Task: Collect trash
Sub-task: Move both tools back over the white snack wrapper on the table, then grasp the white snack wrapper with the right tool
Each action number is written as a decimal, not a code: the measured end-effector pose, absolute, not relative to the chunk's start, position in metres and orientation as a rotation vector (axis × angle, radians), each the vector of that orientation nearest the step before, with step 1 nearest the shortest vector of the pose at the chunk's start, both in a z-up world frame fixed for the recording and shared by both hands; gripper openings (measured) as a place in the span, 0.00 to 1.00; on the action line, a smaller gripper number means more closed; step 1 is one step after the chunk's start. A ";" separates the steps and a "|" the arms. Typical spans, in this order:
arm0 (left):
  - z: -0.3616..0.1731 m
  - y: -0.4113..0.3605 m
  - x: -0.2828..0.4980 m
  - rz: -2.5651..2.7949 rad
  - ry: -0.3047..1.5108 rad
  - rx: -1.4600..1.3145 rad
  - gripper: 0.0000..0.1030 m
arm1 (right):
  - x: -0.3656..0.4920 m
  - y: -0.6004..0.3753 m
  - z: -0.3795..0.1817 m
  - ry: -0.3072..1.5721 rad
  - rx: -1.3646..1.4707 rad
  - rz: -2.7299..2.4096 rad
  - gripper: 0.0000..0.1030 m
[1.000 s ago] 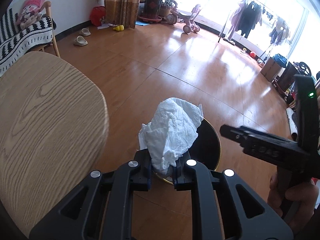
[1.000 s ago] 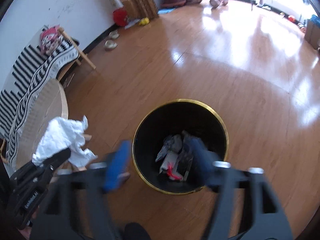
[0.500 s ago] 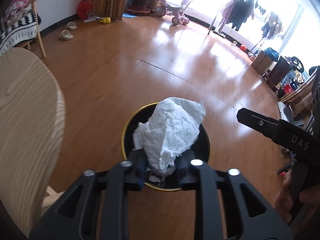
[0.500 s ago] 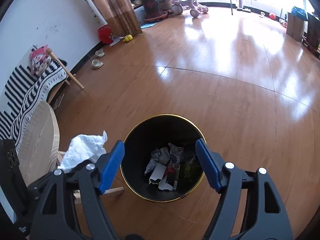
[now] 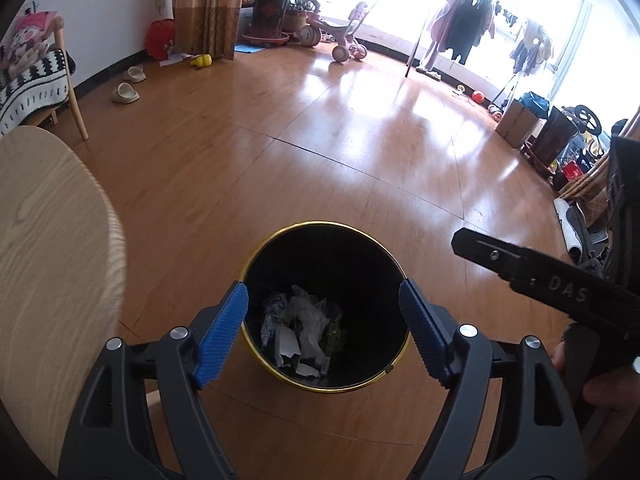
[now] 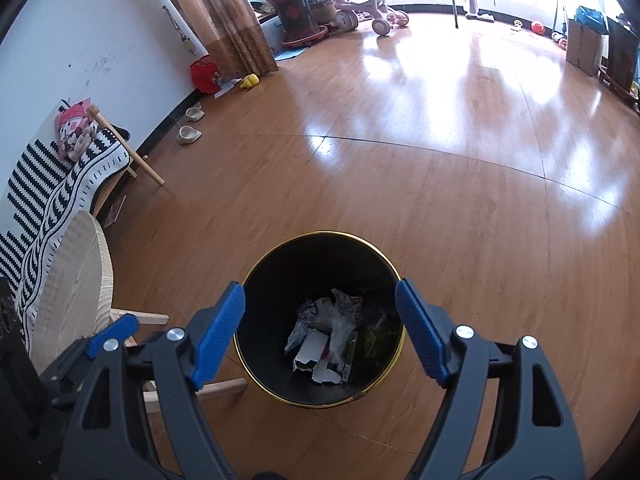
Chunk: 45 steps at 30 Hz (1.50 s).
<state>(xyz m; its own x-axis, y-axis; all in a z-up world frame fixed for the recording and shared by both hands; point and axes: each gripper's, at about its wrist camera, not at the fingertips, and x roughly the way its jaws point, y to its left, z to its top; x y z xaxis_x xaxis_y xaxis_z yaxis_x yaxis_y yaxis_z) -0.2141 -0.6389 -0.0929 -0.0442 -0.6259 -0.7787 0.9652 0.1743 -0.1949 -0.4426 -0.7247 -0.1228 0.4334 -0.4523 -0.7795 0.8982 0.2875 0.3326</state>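
A black trash bin with a gold rim [image 5: 320,224] stands on the wooden floor just below both grippers. Crumpled white tissue [image 5: 310,320] lies in it among paper scraps and wrappers. My left gripper [image 5: 322,294] hangs over the bin's mouth, its jaws opening with nothing between the blue pads. In the right wrist view the same bin [image 6: 320,234] holds the trash pile [image 6: 324,336]. My right gripper [image 6: 320,292] is over it too, jaws wide and still opening, empty. One black finger [image 5: 520,268] of the right gripper shows at the right of the left wrist view.
A round light-wood stool [image 5: 48,240] stands close to the left of the bin, its legs [image 6: 216,388] beside the bin's wall. A chair with a striped blanket [image 6: 60,184] is by the wall. Slippers [image 5: 126,92], a tricycle [image 5: 344,44] and boxes [image 5: 518,124] lie farther off.
The left gripper's jaws have spread and let go of the white tissue, which has dropped into the bin. The right gripper has shifted slightly until it hangs squarely over the bin.
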 end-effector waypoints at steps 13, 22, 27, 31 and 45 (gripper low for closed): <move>-0.009 -0.505 -0.094 -1.085 0.779 0.388 0.80 | -0.318 -0.653 -0.086 0.637 0.700 -0.681 0.73; 0.000 -0.312 0.058 -0.673 0.789 0.232 0.80 | -0.130 -0.520 -0.050 0.717 0.519 -0.320 0.73; -0.013 -0.199 0.125 -0.451 0.814 0.161 0.80 | -0.021 -0.422 -0.050 0.802 0.468 -0.115 0.73; -0.035 -0.129 0.168 -0.349 0.863 0.090 0.80 | 0.043 -0.357 -0.055 0.864 0.484 0.002 0.72; -0.075 -0.117 0.225 -0.411 0.901 0.083 0.79 | 0.172 -0.276 -0.093 0.972 0.452 0.083 0.51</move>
<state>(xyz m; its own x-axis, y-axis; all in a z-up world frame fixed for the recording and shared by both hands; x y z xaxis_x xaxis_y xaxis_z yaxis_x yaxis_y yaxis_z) 0.2249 -0.1167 -0.0752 0.5488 -0.3126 -0.7753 0.3811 0.9190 -0.1008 0.1723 -0.2756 -0.0925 0.5683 0.2676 -0.7781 0.1312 0.9041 0.4067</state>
